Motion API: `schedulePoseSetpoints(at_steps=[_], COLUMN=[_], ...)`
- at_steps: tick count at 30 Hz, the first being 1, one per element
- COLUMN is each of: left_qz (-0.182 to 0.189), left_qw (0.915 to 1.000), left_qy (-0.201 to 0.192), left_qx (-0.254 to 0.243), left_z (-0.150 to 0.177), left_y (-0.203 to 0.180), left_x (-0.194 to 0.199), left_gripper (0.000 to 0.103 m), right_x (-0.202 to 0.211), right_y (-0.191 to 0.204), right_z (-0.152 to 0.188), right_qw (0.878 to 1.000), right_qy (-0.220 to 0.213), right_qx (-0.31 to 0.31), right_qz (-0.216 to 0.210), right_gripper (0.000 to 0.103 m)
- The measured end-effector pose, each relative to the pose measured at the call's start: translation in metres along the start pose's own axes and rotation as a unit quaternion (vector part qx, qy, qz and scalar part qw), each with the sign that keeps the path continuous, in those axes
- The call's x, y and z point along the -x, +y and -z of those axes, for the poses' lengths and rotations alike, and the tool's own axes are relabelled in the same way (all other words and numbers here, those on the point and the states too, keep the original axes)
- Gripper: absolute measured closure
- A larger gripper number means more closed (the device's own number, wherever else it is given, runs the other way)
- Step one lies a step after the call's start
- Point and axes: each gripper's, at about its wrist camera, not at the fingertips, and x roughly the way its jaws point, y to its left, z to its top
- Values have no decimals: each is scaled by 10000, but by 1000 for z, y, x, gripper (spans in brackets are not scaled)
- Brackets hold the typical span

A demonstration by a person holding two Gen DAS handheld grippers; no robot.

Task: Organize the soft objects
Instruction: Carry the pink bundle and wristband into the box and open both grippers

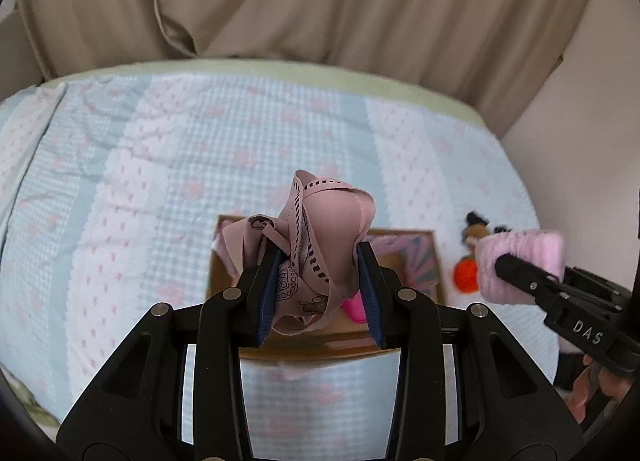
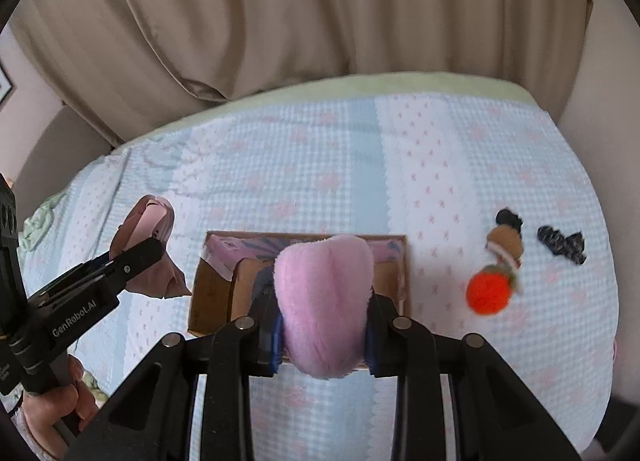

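Note:
My left gripper (image 1: 320, 285) is shut on a crumpled dusty-pink printed cloth (image 1: 320, 233) and holds it above an open cardboard box (image 1: 424, 261) on the bed. It also shows at the left of the right wrist view (image 2: 154, 245) with the cloth (image 2: 148, 221). My right gripper (image 2: 324, 321) is shut on a fluffy pink plush roll (image 2: 324, 293), held over the same box (image 2: 208, 293). The roll also shows at the right of the left wrist view (image 1: 524, 257).
The bed has a light blue and pink patterned quilt (image 2: 360, 165). An orange ball with a small knitted doll (image 2: 496, 273) and a black lacy item (image 2: 560, 245) lie right of the box. Beige curtains (image 2: 320, 13) hang behind the bed.

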Motion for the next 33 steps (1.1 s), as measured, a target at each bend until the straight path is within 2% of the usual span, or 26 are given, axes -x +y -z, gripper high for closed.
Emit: schedulePoseSetpoints(at_steps=[8, 18, 24, 25, 26, 27, 28, 29, 30, 31, 32, 33], left_qz=[-11, -270, -493, -528, -555, -545, -522, -539, -572, -549, -512, -538], left_qw=[9979, 9919, 9866, 9859, 9848, 9843, 9838, 9839, 9842, 9849, 9856, 9864], left_qy=[648, 1239, 1532, 1558, 1600, 1636, 1668, 1659, 1634, 1608, 1586, 1527], left_qx=[-44, -60, -258, -319, -371, -386, -391, -379, -370, -336, -297, -279], left_z=[7, 20, 33, 34, 35, 35, 35, 34, 33, 33, 32, 32], left_y=[47, 61, 62, 60, 58, 57, 56, 54, 54, 53, 53, 53], left_x=[-67, -142, -175, -178, -181, -182, -184, -185, -185, -183, -182, -180], left_gripper=[70, 67, 67, 66, 58, 49, 46, 35, 14, 3, 0, 0], right_x=[-60, -141, -177, -180, -182, -184, -185, -185, -186, -187, -187, -186], right_y=[16, -8, -21, -22, -24, -25, -26, -27, -28, -28, -27, -26], right_z=[1, 3, 5, 4, 3, 1, 0, -2, -3, -5, -6, -6], right_qw=[9978, 9895, 9848, 9847, 9849, 9851, 9857, 9866, 9872, 9874, 9880, 9887], right_qy=[553, 1318, 1588, 1588, 1574, 1555, 1510, 1452, 1416, 1399, 1368, 1325], right_qx=[-232, -315, -356, -379, -403, -432, -471, -520, -564, -580, -566, -527], right_qz=[298, 503, 606, 609, 595, 597, 583, 531, 468, 451, 450, 454], right_gripper=[75, 75, 75, 75, 73, 67, 61, 46, 29, 19, 4, 1])
